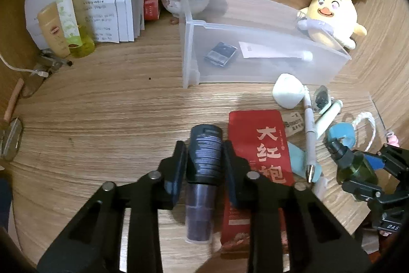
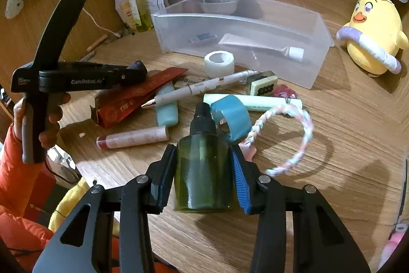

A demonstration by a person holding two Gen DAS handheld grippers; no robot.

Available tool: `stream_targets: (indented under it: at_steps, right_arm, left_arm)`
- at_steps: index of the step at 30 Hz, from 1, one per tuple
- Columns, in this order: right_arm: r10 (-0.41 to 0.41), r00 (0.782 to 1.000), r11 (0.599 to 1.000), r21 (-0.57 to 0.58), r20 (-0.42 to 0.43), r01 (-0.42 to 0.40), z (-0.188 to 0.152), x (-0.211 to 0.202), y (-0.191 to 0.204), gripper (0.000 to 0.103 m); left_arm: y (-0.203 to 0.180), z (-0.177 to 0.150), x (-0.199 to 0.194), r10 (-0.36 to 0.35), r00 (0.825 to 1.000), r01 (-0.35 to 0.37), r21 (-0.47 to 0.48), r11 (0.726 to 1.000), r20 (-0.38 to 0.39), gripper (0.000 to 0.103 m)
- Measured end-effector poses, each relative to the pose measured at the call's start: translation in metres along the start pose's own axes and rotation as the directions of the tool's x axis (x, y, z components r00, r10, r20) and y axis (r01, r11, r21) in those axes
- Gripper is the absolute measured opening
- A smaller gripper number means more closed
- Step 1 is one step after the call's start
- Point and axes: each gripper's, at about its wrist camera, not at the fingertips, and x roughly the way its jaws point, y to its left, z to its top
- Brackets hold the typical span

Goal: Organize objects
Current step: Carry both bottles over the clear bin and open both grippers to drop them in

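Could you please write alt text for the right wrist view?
The right gripper clamps a green spray bottle above a cluttered wooden desk; beyond lie a pen, blue tape roll and clear bin.

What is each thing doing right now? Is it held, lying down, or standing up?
Left tongs: shut on the dark tube.
Dark tube: held.
Right tongs: shut on the green bottle.
Green bottle: held, black cap on.
Clear bin: open, holding a white tube and a small dark packet.
White tube: lying down, capped.
Pen: lying on the table.
Red packet: lying flat.
Chick plush: upright.
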Motion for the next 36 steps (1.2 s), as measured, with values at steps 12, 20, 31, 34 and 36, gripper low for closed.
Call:
stream_targets:
  at_steps: [12,20,31,34,36]
  right_arm:
    - [0.011,0.995,1.0,0.023,0.096,-0.013,0.009,-0.028,-0.003,0.039]
    - [-0.012,0.984,0.999,0.04,0.18,0.005,0.028,-0.042,-0.011,0.039]
    - [-0.068,0.962,0.996,0.079,0.265,0.048,0.059,-0.05,-0.034,0.039]
    - [-0.08,0.956,0.994,0.09,0.283,0.056,0.069,-0.051,-0.041,0.039]
    - [-0.084,0.952,0.994,0.094,0.293,0.059,0.075,-0.051,-0.045,0.039]
  left_arm:
    - [-0.001,0.006,-0.026,-0.011,0.997,0.013,-0.024,1.0,0.078,0.025]
    - [-0.008,0.019,-0.048,-0.023,0.987,0.027,-0.022,0.999,0.161,0.025]
    - [-0.018,0.042,-0.07,-0.072,0.964,0.081,-0.022,0.997,0.256,0.025]
    - [-0.022,0.048,-0.075,-0.066,0.96,0.07,-0.004,0.998,0.273,0.025]
    - [-0.024,0.053,-0.076,-0.061,0.959,0.062,0.003,0.998,0.278,0.025]
